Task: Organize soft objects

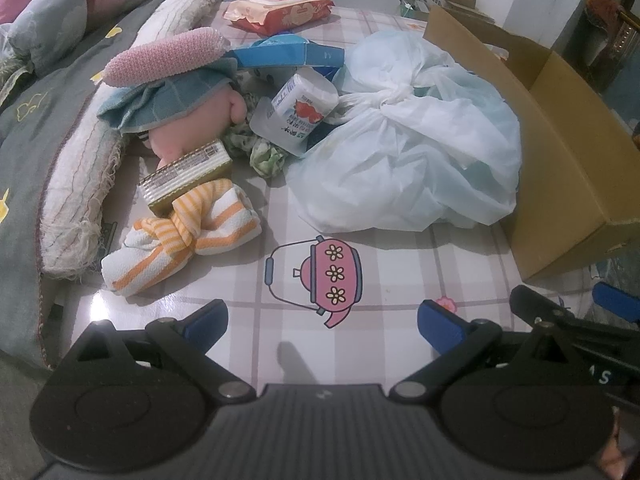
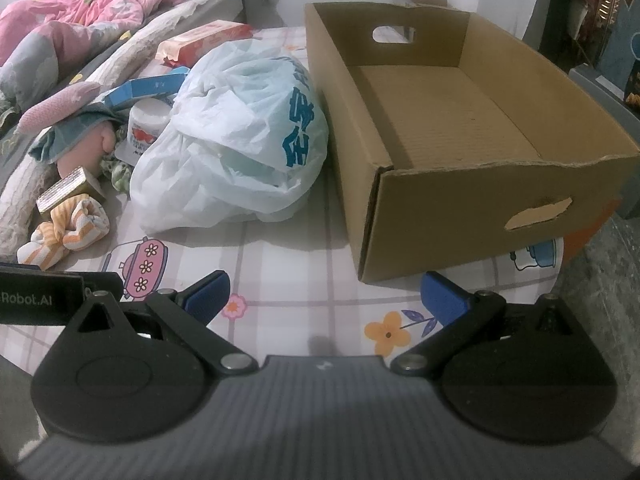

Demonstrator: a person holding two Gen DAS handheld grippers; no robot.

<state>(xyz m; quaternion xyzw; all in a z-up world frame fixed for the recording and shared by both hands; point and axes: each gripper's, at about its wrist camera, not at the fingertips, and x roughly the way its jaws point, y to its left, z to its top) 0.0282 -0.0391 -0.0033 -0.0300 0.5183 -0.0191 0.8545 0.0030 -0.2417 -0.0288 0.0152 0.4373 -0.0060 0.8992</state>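
At the far left a grey bed cover (image 1: pixel 24 128) with yellow marks lies along the table (image 1: pixel 400 264), and a frayed white blanket edge (image 1: pixel 76 184) rests on the table's side. Next to it comes a pile of soft things. A striped orange and white cloth (image 1: pixel 188 236), tied in a knot, lies nearest to the left gripper (image 1: pixel 322 320). A gold packet (image 1: pixel 186 176) leans on top of this cloth. Behind it there is a pink plush toy (image 1: pixel 188 124) under a teal cloth (image 1: pixel 168 100), with a pink knitted piece (image 1: pixel 164 58) on top. A small green patterned cloth (image 1: pixel 260 152) sits beside a white tissue pack (image 1: pixel 304 108), and a blue carton (image 1: pixel 288 54) and a red wipes pack (image 1: pixel 280 8) are further back.

In the middle of the table a knotted white plastic bag (image 2: pixel 236 136) lies, touching the cardboard box (image 2: pixel 472 196) at the right. Nothing is visible inside the box.

The left gripper hangs above the teapot print (image 1: pixel 320 276); its blue pads are spread wide and hold nothing. The right gripper (image 2: pixel 326 304) is just beside it, in front of the box, and its fingers are also spread apart with nothing between them.
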